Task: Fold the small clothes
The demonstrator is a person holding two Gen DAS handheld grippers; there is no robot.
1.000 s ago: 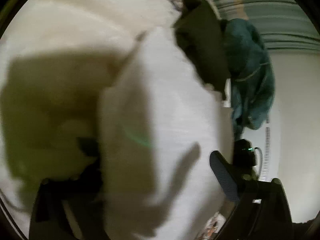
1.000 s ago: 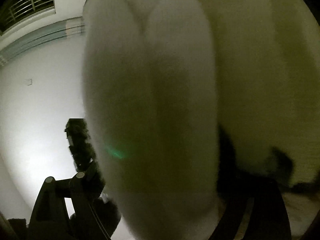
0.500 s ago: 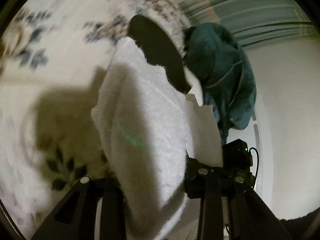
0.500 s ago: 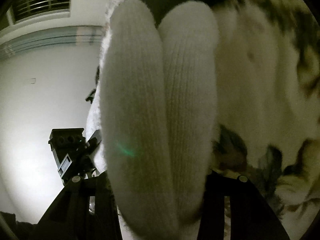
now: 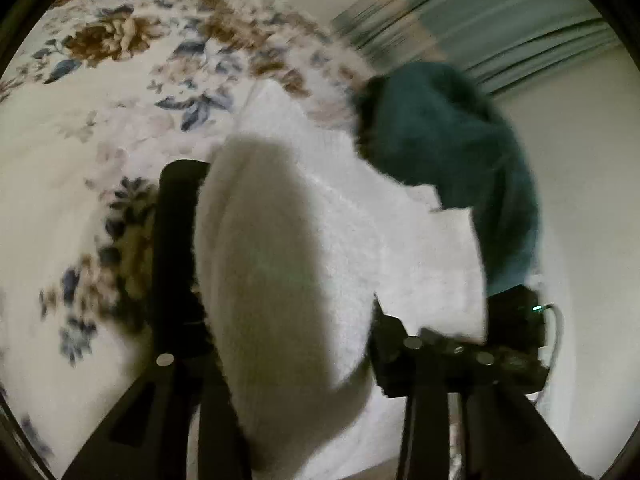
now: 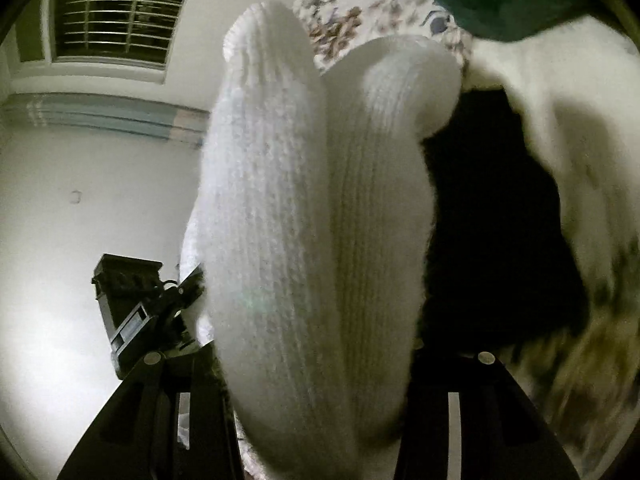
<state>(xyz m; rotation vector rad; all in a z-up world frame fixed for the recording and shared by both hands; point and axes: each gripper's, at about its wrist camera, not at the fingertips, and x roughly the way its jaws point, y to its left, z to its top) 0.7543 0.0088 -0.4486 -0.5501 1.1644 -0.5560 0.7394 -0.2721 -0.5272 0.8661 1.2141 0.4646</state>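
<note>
Closest to the left camera, the left gripper (image 5: 280,340) has its two black fingers (image 5: 176,248) spread wide, and a thick fold of the white knitted garment (image 5: 280,264) fills the space between them. Whether the fingers really press on the cloth I cannot tell, because the fabric hides their inner sides.

The right gripper (image 6: 320,380) shows the same thing from the other side. Two rounded rolls of the white knitted garment (image 6: 304,220) stand up between its fingers (image 6: 488,408), and the ribbed texture is sharp and clear here. The fingers stand apart with the cloth packed in the gap, so they seem closed on it (but the contact itself is covered).

Behind the white cloth, in the left view, the other gripper's body (image 5: 516,332) appears with a small green light. Beyond it lies a dark teal garment (image 5: 452,168), just touching the far end of the white one. It sits near the far edge of the floral bedspread (image 5: 120,40), which carries everything.

In the right view a black patch (image 6: 496,232) lies beside the rolls; what it is I cannot say. Farthest away are a pale wall (image 6: 80,184) with a striped band and a barred window (image 6: 112,24).
</note>
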